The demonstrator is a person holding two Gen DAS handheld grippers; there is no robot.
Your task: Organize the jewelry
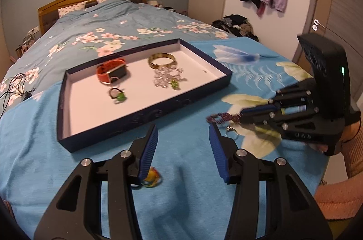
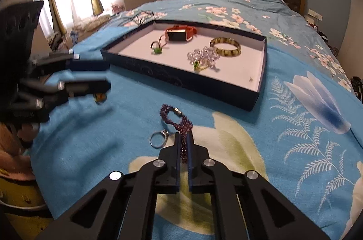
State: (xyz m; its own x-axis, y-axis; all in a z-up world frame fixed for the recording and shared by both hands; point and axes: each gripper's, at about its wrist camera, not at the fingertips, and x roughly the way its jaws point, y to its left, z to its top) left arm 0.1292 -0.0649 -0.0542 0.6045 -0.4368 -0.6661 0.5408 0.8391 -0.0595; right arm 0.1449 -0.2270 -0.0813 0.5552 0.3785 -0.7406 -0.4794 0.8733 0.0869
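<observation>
Two views. Left wrist: my left gripper (image 1: 183, 128) stands apart, empty, a colourful ring (image 1: 152, 176) under its left finger, perhaps beaded. Right wrist: my right gripper (image 2: 184, 137) is clamped on the limp, light purple chain bracelet (image 2: 175, 119) mid-length; it will droop, short of the tray (image 2: 181, 78).

Bed (image 2: 295, 53), floral quilt, blue towel (image 2: 136, 108) spread over near end. Dark tray (image 2: 181, 78) on towel. Near side of tray: purple chain bracelet (image 2: 172, 117), silver ring (image 2: 158, 139), multicolour ring (image 1: 152, 176). Black cord (image 1: 13, 85) on quilt beside tray.
</observation>
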